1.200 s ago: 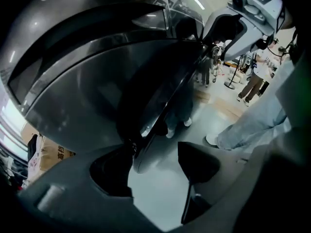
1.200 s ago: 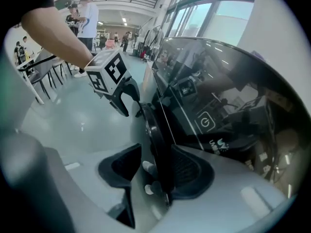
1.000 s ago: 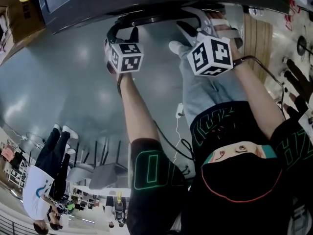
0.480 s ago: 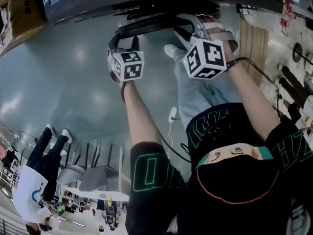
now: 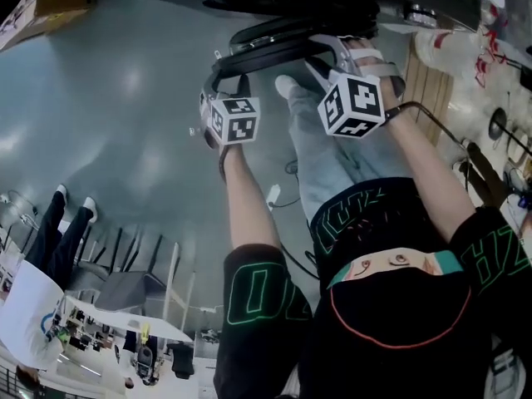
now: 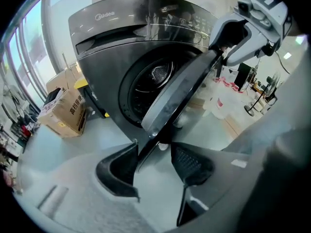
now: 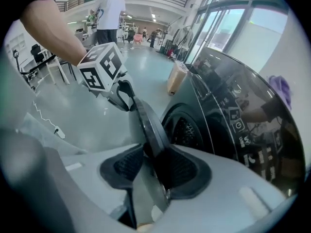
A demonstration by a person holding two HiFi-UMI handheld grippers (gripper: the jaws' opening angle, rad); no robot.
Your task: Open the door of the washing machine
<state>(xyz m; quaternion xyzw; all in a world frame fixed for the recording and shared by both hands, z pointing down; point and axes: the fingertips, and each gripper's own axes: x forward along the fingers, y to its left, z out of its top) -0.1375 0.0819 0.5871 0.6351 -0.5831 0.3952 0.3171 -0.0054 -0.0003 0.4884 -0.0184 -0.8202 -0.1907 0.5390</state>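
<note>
A dark front-loading washing machine [image 6: 121, 42] stands with its round door [image 6: 180, 91] swung partly open, and the drum [image 6: 153, 79] shows behind it. In the left gripper view my left gripper [image 6: 153, 161] straddles the door's lower rim. Its jaws are closing; the rim lies by the left pad, with a gap to the right pad. My right gripper [image 7: 153, 166] is clamped on the door's [image 7: 146, 120] rim higher up, though its jaws are easing open. In the head view both grippers, left [image 5: 224, 66] and right [image 5: 320, 52], sit on the door [image 5: 274, 40].
A cardboard box [image 6: 65, 110] sits on the floor beside the machine. White bags [image 6: 223, 96] lie on its other side. A white cable [image 5: 278, 194] trails on the grey floor near the operator's legs. A person in a white shirt [image 7: 109, 8] stands farther off, near desks and chairs [image 5: 125, 281].
The door has swung further out from the machine. Both grippers have travelled with its rim, the left one farther than the right, and both have rolled a little.
</note>
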